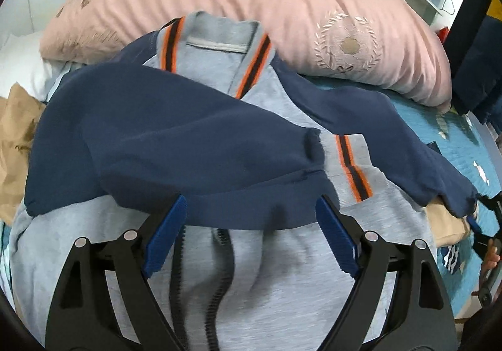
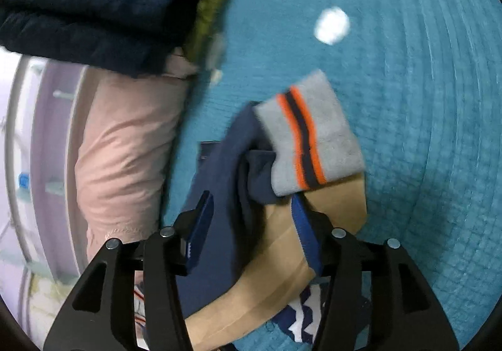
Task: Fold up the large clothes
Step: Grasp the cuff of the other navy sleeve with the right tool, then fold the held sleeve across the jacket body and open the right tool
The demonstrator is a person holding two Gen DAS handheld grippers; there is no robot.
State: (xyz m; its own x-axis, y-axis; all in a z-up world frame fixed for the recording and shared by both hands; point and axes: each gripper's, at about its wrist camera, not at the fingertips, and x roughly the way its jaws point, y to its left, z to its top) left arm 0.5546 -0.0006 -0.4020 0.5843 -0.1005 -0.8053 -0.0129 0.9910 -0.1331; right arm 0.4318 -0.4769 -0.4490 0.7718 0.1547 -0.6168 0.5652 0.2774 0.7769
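Observation:
A grey zip jacket with navy sleeves and orange-striped trim lies front up on the bed. One navy sleeve is folded across its chest, with the cuff pointing right. My left gripper is open wide just short of that sleeve's lower edge, holding nothing. The other sleeve runs out to the right. It lies between the parted pads of my right gripper, and its grey cuff sticks out beyond the fingertips. The pads do not clamp it.
A pink quilt is bunched behind the jacket's collar. The bed has a teal cover. A tan garment lies under the right sleeve, and another tan cloth lies at the left. A dark padded coat is near the quilt.

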